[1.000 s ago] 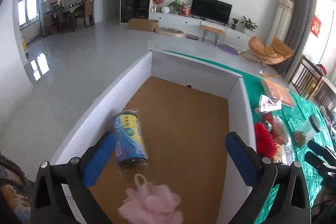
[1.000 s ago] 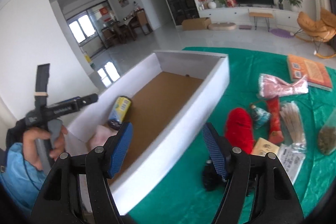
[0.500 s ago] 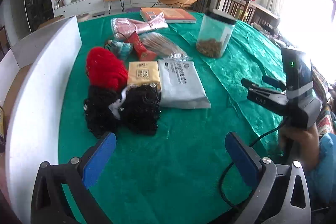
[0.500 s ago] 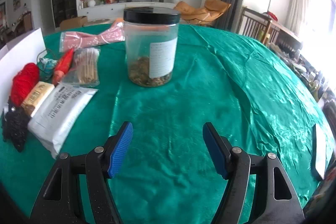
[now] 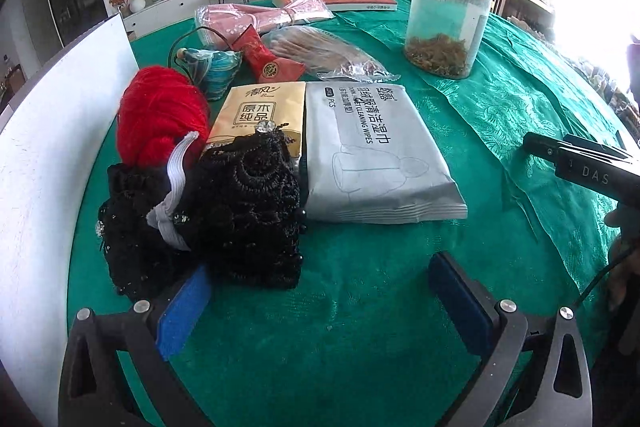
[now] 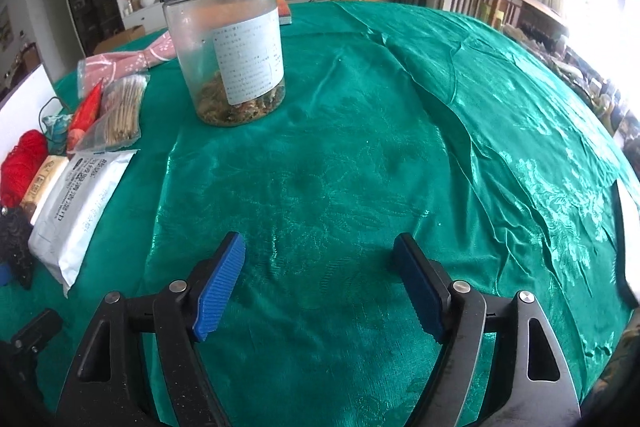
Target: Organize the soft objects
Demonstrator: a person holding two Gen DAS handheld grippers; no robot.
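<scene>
Two black lacy knit pieces [image 5: 224,211] — heaped, white elastic band [image 5: 176,187] across.

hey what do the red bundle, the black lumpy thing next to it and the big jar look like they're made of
Red bundle: fuzzy yarn or wool, matte, strands visible. Black lumpy thing: crocheted or lace fabric, looped texture with small shiny beads. Big jar: clear, slightly cloudy plastic probably, with a glossy black lid and paper label.

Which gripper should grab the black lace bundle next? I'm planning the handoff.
Probably the left gripper: its open jaws sit right by the black lace bundle. The right gripper, jaws opening, faces bare green cloth.
</scene>
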